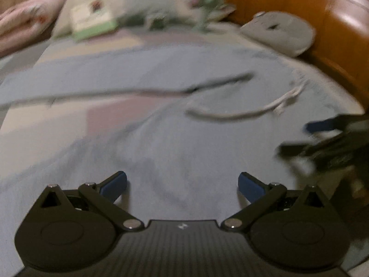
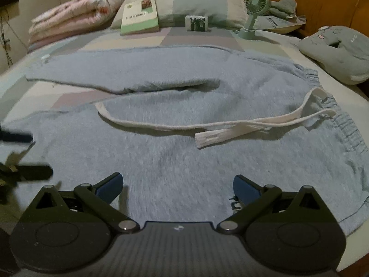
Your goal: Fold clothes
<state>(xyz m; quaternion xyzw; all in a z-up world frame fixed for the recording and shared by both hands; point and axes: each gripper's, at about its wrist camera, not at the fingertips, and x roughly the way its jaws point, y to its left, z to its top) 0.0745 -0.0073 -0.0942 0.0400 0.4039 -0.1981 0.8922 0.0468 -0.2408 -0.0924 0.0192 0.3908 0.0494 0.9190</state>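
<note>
We hold the left gripper and right gripper spread wide, empty, just above the near edge of the blue fleece trousers, which lie flat on the bed.

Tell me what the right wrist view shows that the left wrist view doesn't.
Only the right wrist view shows the small box in front of the pillow, and the ribbed waistband sharply. Only the left wrist view, which is blurred, shows the right tool from outside, at its right edge. Both share the blue fleece trousers spread on the bed, the white drawstring, the book, the green fan, the grey cushion, and each open tool hovering over the fabric, the left tool included.
</note>
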